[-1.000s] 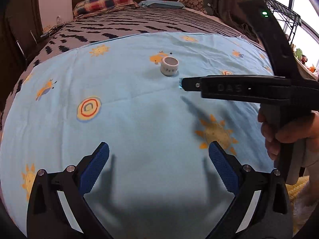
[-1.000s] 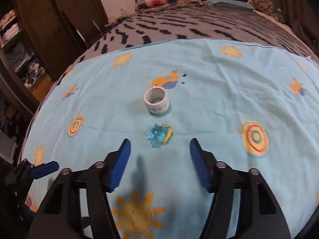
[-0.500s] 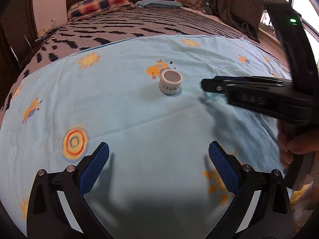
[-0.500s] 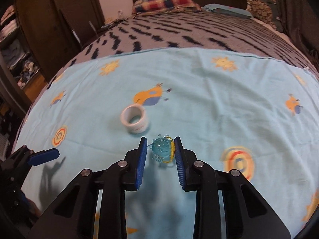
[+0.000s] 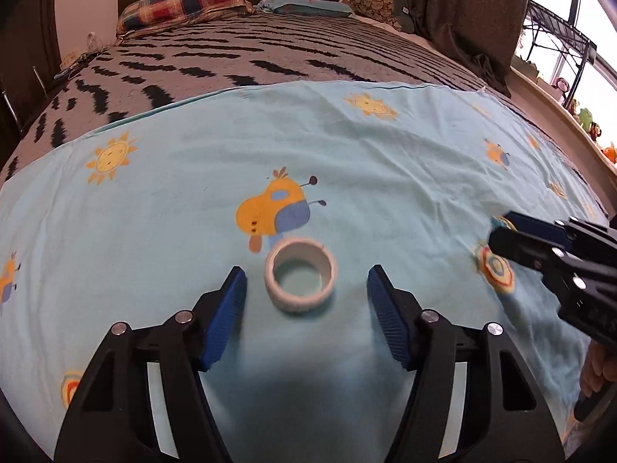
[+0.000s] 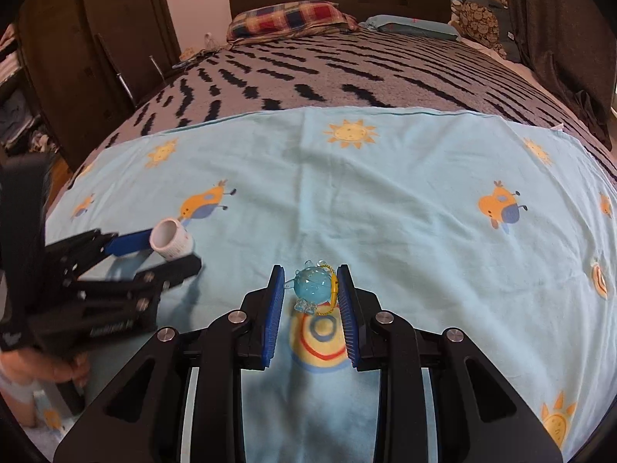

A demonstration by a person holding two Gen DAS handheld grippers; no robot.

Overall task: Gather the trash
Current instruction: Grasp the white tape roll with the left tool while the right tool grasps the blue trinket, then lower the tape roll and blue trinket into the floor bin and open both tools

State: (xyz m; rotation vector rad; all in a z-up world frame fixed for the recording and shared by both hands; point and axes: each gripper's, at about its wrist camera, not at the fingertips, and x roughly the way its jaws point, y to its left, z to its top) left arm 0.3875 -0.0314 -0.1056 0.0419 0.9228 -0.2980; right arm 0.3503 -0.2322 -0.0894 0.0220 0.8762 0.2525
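A white tape roll [image 5: 300,276] lies on the light blue sheet [image 5: 385,162], open end up. My left gripper [image 5: 305,272] straddles it with a blue pad on each side. Its jaws are closing, and a gap still shows between each pad and the roll. The right wrist view shows the same roll [image 6: 171,239] between the left gripper's fingers [image 6: 131,243]. My right gripper [image 6: 310,272] is shut on a small clear blue trinket [image 6: 313,287] with a yellow cord. That gripper's tip [image 5: 505,227] enters the left wrist view from the right.
The sheet, printed with suns and birds, covers the near part of a bed with a grey and black blanket [image 6: 327,69]. Pillows [image 6: 289,19] lie at the headboard. A dark wardrobe [image 6: 96,38] stands left, and a curtain [image 5: 462,11] and a window ledge right.
My left gripper moved forward to the tape roll and its jaws narrowed around it. My right gripper shut on the blue trinket and carried it off to the right.
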